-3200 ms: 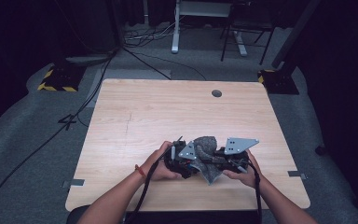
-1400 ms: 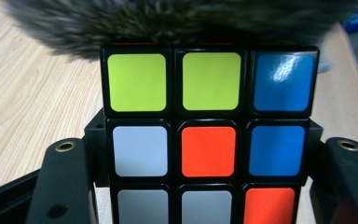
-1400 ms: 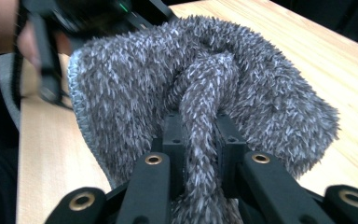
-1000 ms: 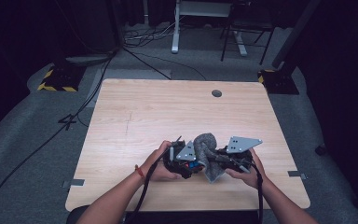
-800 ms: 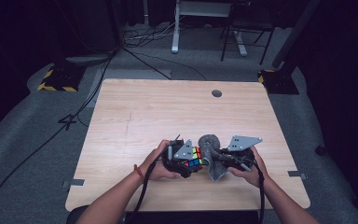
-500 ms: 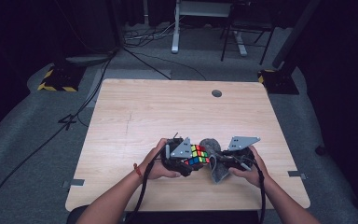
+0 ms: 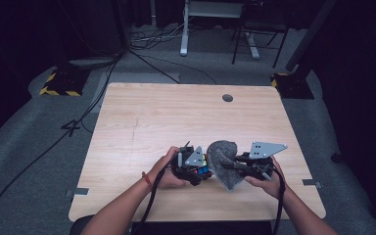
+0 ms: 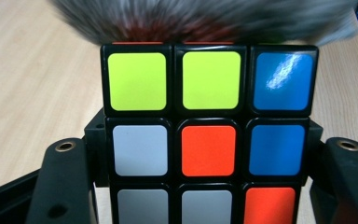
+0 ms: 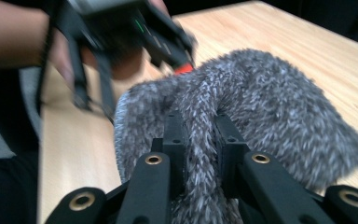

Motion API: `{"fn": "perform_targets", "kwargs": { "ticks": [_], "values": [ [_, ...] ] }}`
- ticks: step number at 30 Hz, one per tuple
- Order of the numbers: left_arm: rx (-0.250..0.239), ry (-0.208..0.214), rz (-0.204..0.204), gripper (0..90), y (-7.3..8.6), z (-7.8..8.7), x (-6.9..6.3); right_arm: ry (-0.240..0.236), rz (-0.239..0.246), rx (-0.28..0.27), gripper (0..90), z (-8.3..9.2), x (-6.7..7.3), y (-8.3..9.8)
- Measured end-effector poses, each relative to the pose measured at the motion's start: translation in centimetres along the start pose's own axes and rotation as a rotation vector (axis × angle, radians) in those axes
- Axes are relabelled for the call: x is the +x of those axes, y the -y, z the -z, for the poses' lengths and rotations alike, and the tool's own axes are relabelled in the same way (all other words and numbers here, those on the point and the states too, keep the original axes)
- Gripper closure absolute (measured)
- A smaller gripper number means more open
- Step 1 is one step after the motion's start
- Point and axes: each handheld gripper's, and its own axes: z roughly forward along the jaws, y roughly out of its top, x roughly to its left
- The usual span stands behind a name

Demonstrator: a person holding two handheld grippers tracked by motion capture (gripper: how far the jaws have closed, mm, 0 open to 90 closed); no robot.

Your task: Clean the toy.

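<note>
Dark room, cables on the grey floor, one wooden bench [image 7: 142, 117] — on its near side, one puzzle cube [image 8: 209, 135] and one grey fuzzy cloth [image 7: 223, 162]. Left hand-held gripper [image 7: 192, 169] is clamped on the cube, yellow-and-blue row pointing at the cloth. Right hand-held gripper [image 9: 200, 128] pinches a fold of cloth — its long axis runs away from the person.

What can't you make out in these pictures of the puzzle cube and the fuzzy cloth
- Puzzle cube: its bottom row is cut off by the left gripper view's lower edge.
- Fuzzy cloth: blurred in the left gripper view.
- Left gripper: blurred in the right gripper view.
- Right gripper: cloth hides its pads.
</note>
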Motion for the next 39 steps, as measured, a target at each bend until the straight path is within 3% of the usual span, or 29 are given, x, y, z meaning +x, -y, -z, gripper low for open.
{"fn": "perform_targets", "kwargs": {
  "ticks": [2, 5, 9, 10, 12, 13, 15, 18, 20, 25, 27, 33, 39],
  "values": [
    [-0.001, 0.015, -0.010, 33.5, -0.1, -0.2, -0.2, -0.020, 0.017, -0.003, 78.5, -0.3, 0.5, -0.3],
    [0.006, 0.005, -0.022, 33.5, -0.2, -0.1, -0.5, -0.015, 0.032, 0.031, 78.5, -1.0, 0.9, -0.3],
    [-0.022, -0.001, -0.008, 33.5, -0.2, 0.6, -0.2, 0.024, -0.002, 0.074, 78.5, -1.6, -0.2, 0.6],
    [-0.039, 0.000, -0.003, 33.5, -0.2, 0.9, -0.1, 0.053, -0.017, 0.110, 78.5, -1.6, -0.8, 1.3],
    [-0.059, 0.000, -0.009, 33.5, -0.3, 1.2, -0.1, 0.059, -0.028, 0.117, 78.5, -1.6, -1.1, 1.5],
    [-0.073, 0.003, -0.005, 33.5, -0.4, 1.3, -0.1, 0.049, -0.056, 0.122, 78.5, -1.6, -1.5, 1.9],
    [-0.101, 0.014, 0.001, 33.5, -0.5, 1.6, -0.1, 0.068, -0.044, 0.171, 78.5, -1.7, -1.8, 2.4],
    [-0.108, 0.018, 0.000, 33.5, -0.6, 1.6, -0.1, 0.028, -0.062, 0.177, 78.5, -2.0, -2.2, 2.9],
    [-0.108, 0.021, 0.004, 33.5, -0.5, 1.5, -0.1, -0.006, -0.064, 0.147, 78.5, -2.0, -2.0, 2.7],
    [-0.105, 0.023, 0.016, 33.4, -0.2, 1.5, 0.1, -0.014, -0.037, 0.119, 78.5, -1.9, -1.4, 2.2],
    [-0.111, 0.042, 0.041, 33.3, 0.1, 1.3, 0.3, -0.019, -0.041, 0.098, 78.6, -1.9, -1.3, 2.1],
    [-0.116, 0.055, 0.049, 32.9, 0.3, 1.0, 0.4, -0.035, -0.046, 0.054, 78.6, -1.3, -1.2, 1.8],
    [-0.086, 0.057, 0.040, 32.9, 0.3, 0.6, 0.3, -0.052, -0.036, 0.023, 78.6, -1.2, -0.8, 1.4]
  ]
}}
